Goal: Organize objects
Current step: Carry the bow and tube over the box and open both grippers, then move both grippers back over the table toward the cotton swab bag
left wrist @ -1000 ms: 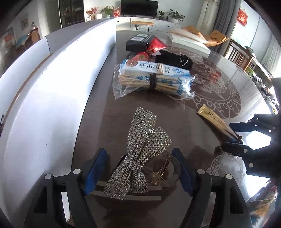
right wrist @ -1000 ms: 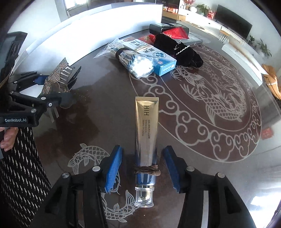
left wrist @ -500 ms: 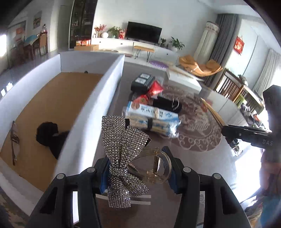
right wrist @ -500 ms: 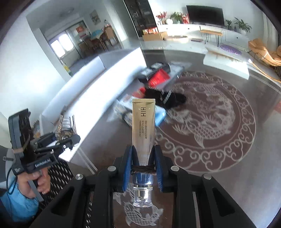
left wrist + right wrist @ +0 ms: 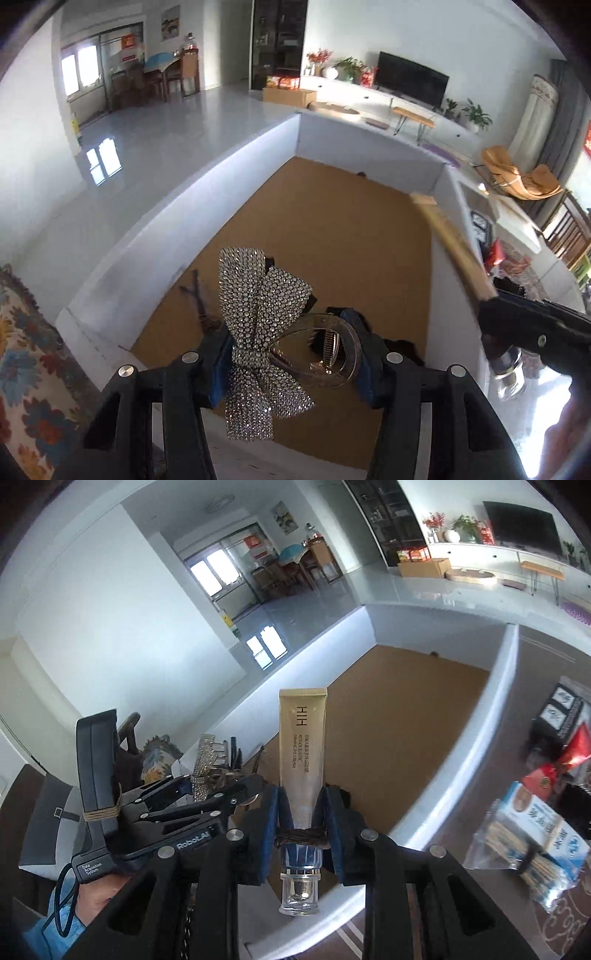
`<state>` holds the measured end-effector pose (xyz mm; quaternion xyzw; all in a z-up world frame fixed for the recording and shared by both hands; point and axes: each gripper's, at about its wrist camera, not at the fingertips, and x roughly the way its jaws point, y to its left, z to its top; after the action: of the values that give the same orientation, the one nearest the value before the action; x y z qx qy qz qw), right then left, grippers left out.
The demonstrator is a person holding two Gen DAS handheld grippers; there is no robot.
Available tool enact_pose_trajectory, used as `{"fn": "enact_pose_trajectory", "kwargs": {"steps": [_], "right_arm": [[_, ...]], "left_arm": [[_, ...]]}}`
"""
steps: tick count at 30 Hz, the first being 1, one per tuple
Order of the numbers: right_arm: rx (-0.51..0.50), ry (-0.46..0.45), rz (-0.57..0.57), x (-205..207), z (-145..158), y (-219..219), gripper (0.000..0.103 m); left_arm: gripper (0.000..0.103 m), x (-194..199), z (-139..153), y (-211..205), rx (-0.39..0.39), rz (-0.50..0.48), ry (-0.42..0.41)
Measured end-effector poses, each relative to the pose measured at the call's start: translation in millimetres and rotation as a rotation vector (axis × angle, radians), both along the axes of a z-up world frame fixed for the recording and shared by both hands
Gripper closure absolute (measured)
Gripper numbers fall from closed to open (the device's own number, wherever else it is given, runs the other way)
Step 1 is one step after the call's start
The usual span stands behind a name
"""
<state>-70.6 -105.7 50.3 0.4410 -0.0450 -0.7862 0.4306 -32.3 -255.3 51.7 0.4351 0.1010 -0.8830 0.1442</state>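
Note:
My left gripper is shut on a clear hair clip with a rhinestone bow; its jaws are opening slightly, with the clip still between the pads. It hangs over the near end of a white-walled box with a brown floor. My right gripper is shut on a gold cream tube just above its clear cap; its jaws are also opening a little. The tube points over the box's right wall. In the left wrist view the tube slants at the right. The right wrist view shows the left gripper on the left.
A dark item and a thin dark piece lie on the box floor below the clip. On the table right of the box are a cotton swab bag, red packets and a black box. A hand holds the left gripper.
Both grippers closed on their items, lifted them off the table and swung left. The clip is now over the box floor and the tube over its right wall.

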Motion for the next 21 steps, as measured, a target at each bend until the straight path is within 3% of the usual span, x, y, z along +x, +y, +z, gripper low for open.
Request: {"fn": "enact_pose_trajectory", "kwargs": {"steps": [3,6,9,13,15,16,18,21], "right_arm": [[0.033,0.005,0.002,5.6,-9.6,-13.4,0.042],[0.04,0.093,-0.046,18.9,-5.5,14.3,0.028],[0.103,0.205,-0.15,29.3,-10.0,68.7,0.014],[0.263,0.299,-0.306,40.2,-37.2,158.2,0.012],[0.355,0.28,-0.38,43.5,-57.1,205.3,0.012],[0.395,0.257,-0.414,43.6,-67.2,226.3,0.012],[0.451,0.218,-0.477,48.2,-85.7,264.6,0.012],[0.501,0.173,-0.546,56.1,-106.9,307.5,0.012]], "left_arm": [[0.035,8.1,-6.1,-6.4,0.008,0.031,0.004],[0.031,20.6,-1.8,8.8,0.002,0.006,0.049],[0.031,28.3,6.7,44.9,0.008,-0.102,0.091],[0.025,40.4,18.4,122.6,0.059,-0.362,0.113],[0.013,39.3,14.4,162.6,0.058,-0.465,0.095],[0.013,37.6,7.6,181.0,0.052,-0.504,0.08],[0.013,25.4,-16.0,214.8,0.021,-0.543,0.028],[0.013,0.5,-52.7,242.6,0.001,-0.52,-0.062]]}}
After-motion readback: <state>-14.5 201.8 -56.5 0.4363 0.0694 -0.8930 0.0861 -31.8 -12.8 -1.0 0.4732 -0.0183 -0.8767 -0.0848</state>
